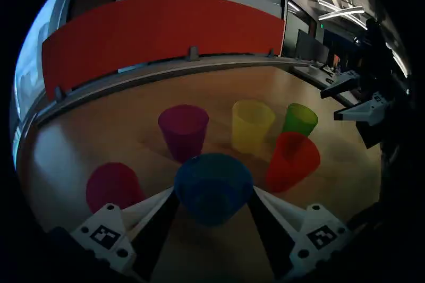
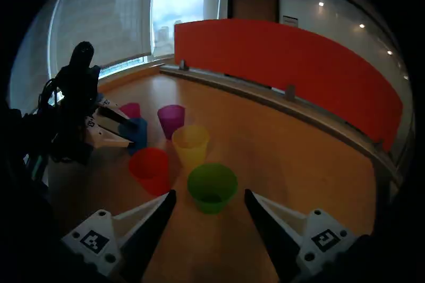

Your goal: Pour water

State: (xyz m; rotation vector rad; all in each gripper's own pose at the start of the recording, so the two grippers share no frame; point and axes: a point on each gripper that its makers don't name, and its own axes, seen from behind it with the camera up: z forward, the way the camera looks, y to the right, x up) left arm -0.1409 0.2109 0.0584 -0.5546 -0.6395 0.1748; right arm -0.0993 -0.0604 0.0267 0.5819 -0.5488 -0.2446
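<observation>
The step in hand looks like taking hold of the blue cup (image 1: 213,185) to pour from it. To do that well, the left claw (image 1: 213,189) should squeeze the walls evenly below the rim. It should then lift straight up, clear of the red cup (image 1: 291,162) just to the right, and tip only once over the target.

The blue cup stands low in the centre of the left gripper view, between the claw's spread fingers. Their tips meet its sides, but I cannot tell whether they press.

In the right gripper view the right claw (image 2: 210,193) is open. The green cup (image 2: 212,185) stands on the bench (image 2: 297,161) just ahead between its fingers, untouched. Whether any cup holds water is not visible.
</observation>
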